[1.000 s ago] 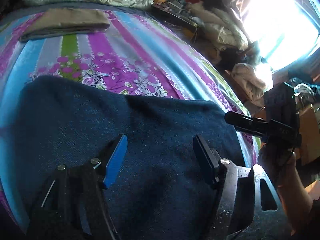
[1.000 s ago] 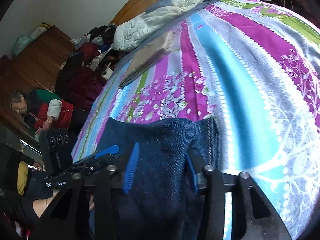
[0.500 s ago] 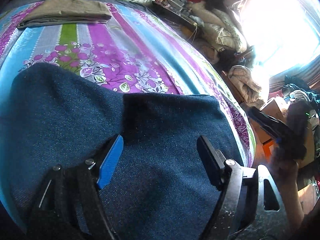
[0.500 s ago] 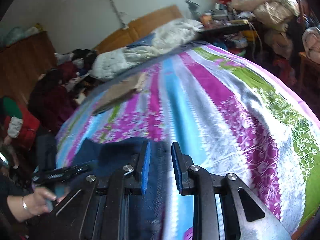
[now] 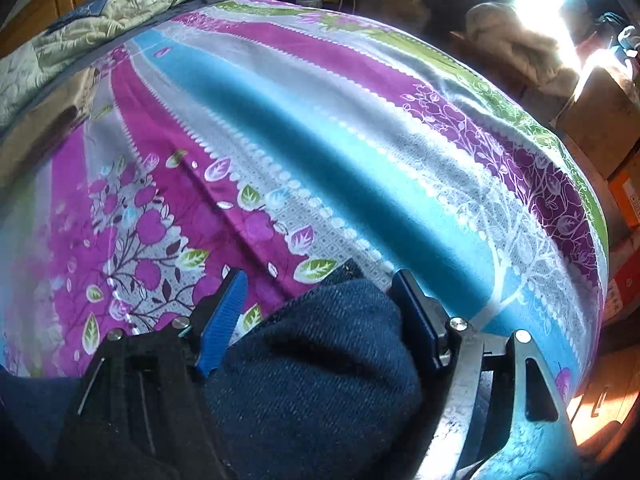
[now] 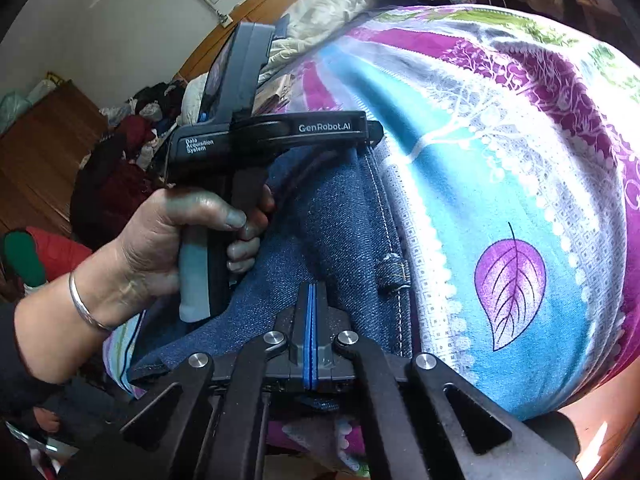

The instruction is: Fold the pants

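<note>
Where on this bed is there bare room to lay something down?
The striped bedsheet lies bare between the jeans at the near edge and the quilt at the far end. Crowded: the near edge, where both grippers meet the jeans, and the far-left corner with tan folded cloth.

I see the dark blue denim pants (image 5: 320, 360) bunched in the lower centre of the left wrist frame, lying on the bed. In the right wrist frame they (image 6: 332, 232) run from lower centre toward the upper middle, white-stitched seam and belt loop along their right edge.
</note>
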`<state>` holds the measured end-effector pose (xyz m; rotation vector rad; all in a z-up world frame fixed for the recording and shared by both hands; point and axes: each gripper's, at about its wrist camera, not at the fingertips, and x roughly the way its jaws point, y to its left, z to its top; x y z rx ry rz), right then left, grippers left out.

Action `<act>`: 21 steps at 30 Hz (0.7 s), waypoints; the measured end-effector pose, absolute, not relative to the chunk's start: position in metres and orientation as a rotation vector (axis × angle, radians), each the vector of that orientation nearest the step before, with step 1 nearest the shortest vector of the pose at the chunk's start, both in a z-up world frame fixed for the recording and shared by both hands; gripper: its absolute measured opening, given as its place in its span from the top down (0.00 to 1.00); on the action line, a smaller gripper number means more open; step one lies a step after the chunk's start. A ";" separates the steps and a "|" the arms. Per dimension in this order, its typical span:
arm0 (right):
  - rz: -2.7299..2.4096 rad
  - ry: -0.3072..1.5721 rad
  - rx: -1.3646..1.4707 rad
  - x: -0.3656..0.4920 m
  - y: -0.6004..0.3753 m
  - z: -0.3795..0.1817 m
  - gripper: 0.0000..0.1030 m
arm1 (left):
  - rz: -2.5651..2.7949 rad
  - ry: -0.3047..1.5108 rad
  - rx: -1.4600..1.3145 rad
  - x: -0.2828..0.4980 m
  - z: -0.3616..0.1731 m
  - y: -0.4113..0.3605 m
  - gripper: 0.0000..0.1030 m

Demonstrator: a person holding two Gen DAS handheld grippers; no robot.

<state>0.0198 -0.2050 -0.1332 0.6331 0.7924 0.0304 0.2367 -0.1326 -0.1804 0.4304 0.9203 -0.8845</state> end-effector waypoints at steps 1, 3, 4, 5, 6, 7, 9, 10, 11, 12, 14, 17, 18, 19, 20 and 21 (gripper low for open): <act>0.017 0.785 0.594 0.010 -0.198 -0.123 1.00 | -0.908 0.894 0.398 0.236 -0.172 -0.125 0.35; 0.015 0.683 0.532 0.002 -0.191 -0.096 1.00 | -0.940 0.821 0.268 0.238 -0.143 -0.093 0.36; 0.017 0.646 0.534 -0.009 -0.189 -0.085 1.00 | -0.935 0.791 0.185 0.241 -0.127 -0.071 0.36; 0.015 0.617 0.538 -0.003 -0.191 -0.076 1.00 | -0.932 0.761 0.089 0.245 -0.111 -0.046 0.36; 0.018 0.601 0.546 0.006 -0.194 -0.069 1.00 | -0.925 0.733 -0.012 0.249 -0.095 -0.016 0.34; 0.028 0.590 0.558 0.019 -0.198 -0.063 1.00 | -0.908 0.719 -0.080 0.253 -0.084 0.009 0.29; 0.027 0.575 0.561 0.050 -0.202 -0.059 1.00 | -0.876 0.699 -0.183 0.262 -0.069 0.060 0.27; 0.031 0.577 0.566 0.068 -0.205 -0.060 1.00 | -0.867 0.693 -0.224 0.266 -0.067 0.086 0.25; 0.028 0.585 0.578 0.087 -0.210 -0.063 1.00 | -0.852 0.695 -0.235 0.266 -0.071 0.100 0.23; 0.047 0.603 0.602 0.107 -0.219 -0.072 1.00 | -0.820 0.708 -0.240 0.271 -0.078 0.115 0.21; 0.029 0.655 0.613 0.138 -0.238 -0.094 1.00 | -0.757 0.800 -0.278 0.290 -0.110 0.134 0.21; 0.017 0.780 0.822 0.157 -0.286 -0.148 1.00 | -0.521 0.981 -0.135 0.326 -0.183 0.139 0.29; -0.007 0.775 0.838 0.153 -0.292 -0.151 1.00 | -0.512 0.949 -0.095 0.322 -0.194 0.139 0.22; -0.070 0.788 0.806 0.151 -0.293 -0.148 1.00 | -0.492 0.905 -0.064 0.317 -0.195 0.140 0.16; -0.127 0.798 0.770 0.152 -0.293 -0.144 1.00 | -0.487 0.912 -0.068 0.317 -0.195 0.140 0.16; -0.182 0.778 0.730 0.150 -0.293 -0.136 0.94 | -0.492 0.909 -0.076 0.317 -0.192 0.141 0.24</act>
